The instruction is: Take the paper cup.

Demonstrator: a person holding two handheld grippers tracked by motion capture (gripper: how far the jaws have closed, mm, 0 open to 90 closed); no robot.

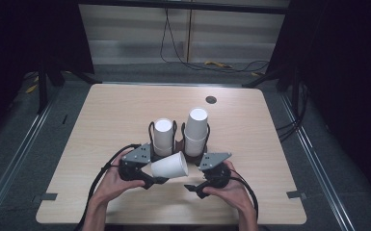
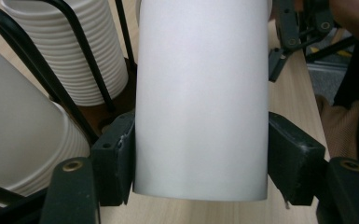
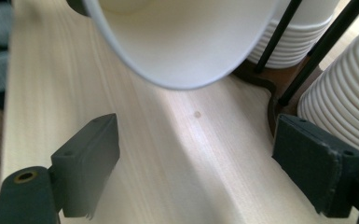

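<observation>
Nearest me, my left gripper (image 1: 160, 181) has its jaws closed against the sides of a single white paper cup (image 1: 170, 165) — both pads press its wall in the left gripper view. The cup hangs just above the table (image 1: 101, 125), tipped on its side, long axis running roughly across the table with its open mouth toward my right gripper (image 1: 192, 188). That gripper's jaws stand wide apart with nothing between them; in its own view the cup's rim (image 3: 177, 70) looms just ahead and above the gap. So the right hand is the free one, and I judge any handover turns on that mouth facing it.

Farther out, touching nothing I hold, stand two stacks of cups — the shorter stack (image 1: 163, 137) on the left, the taller stack (image 1: 196, 131) on the right — each in a black wire holder (image 1: 179, 139).
</observation>
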